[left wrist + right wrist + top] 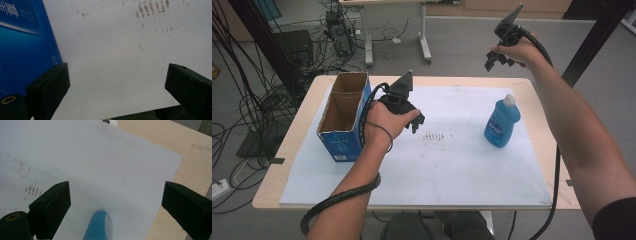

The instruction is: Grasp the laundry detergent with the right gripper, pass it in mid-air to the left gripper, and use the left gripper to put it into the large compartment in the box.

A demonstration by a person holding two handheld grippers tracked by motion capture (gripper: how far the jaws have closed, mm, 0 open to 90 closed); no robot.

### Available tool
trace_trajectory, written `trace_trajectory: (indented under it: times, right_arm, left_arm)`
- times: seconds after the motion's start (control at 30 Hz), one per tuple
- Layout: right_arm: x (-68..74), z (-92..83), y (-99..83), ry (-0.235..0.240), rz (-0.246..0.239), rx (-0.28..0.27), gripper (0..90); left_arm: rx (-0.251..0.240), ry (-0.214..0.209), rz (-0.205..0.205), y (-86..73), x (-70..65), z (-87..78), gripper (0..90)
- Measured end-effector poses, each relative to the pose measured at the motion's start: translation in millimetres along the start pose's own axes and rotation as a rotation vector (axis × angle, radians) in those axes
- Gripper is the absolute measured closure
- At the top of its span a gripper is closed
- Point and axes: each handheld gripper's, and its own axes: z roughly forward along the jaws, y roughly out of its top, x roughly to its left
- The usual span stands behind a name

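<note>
Over on the far right of the white sheet (pixel 427 165) that covers the pale wooden worktop (pixel 292 145) stands the blue plastic bottle with the white cap (pixel 502 122), upright, its long axis vertical and leaning just a touch toward the far edge. Above and beyond that bottle hangs the right tool (pixel 499 59), lifted well clear of the worktop, past the far right corner. Its own camera looks steeply down: jaws spread wide, nothing between them, and the bottle's blue shoulder (pixel 98 226) peeks up from the bottom edge, centred in the gap.

So that's the relation that counts: the bottle lies below the right tool and back toward the person, lined up between the jaws already. By my reading, a descent with a pull inward would bring the pads to either side of the body.

Well to the left of the bottle, the left tool (pixel 414 120) hovers low over the sheet, jaws apart too and holding nothing. It sits just beside the open blue cardboard box (pixel 343 117), whose blue wall fills the left of its camera (pixel 25 50). A patch of small brown scuff marks (pixel 435 136) lies between that tool and the bottle.

Nearer hand for the bottle? The right one looks the likelier, already aimed at it; the left seems better placed for the box.
</note>
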Motion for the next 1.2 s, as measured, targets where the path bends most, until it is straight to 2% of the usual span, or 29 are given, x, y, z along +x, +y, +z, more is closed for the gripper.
trace_trajectory:
  times: [0.43, 0.6, 0.83, 0.93, 1.03, 1.2]
  right_arm:
    - [-1.2, -6.7, -3.5, 0.009, 0.003, 0.004, 8.6]
    - [-1.5, -13.9, -11.2, 0.012, -0.01, 0.016, 9.3]
    - [-2.4, -23.5, -21.9, 0.021, -0.003, 0.023, 9.2]
    - [1.0, -28.3, -31.7, 0.028, -0.023, 0.033, 9.1]
    - [3.4, -30.4, -37.8, 0.039, -0.024, 0.035, 9.1]
    - [9.5, -37.8, -57.8, 0.059, -0.058, 0.041, 9.1]
  left_arm:
    - [-0.002, 0.005, -0.003, -0.1, -0.7, -2.4, 6.2]
    - [-0.01, 0.003, -0.005, -1.3, -0.4, -4.8, 6.3]
    - [-0.014, 0.014, -0.005, -3.7, -2.4, -7.0, 6.2]
    - [-0.004, 0.013, 0.006, -5.3, -6.0, -4.3, 6.2]
    - [-0.007, 0.01, 0.003, -6.4, -8.1, -3.5, 6.2]
    - [-0.013, 0.016, -0.004, -9.4, -9.2, -6.5, 6.2]
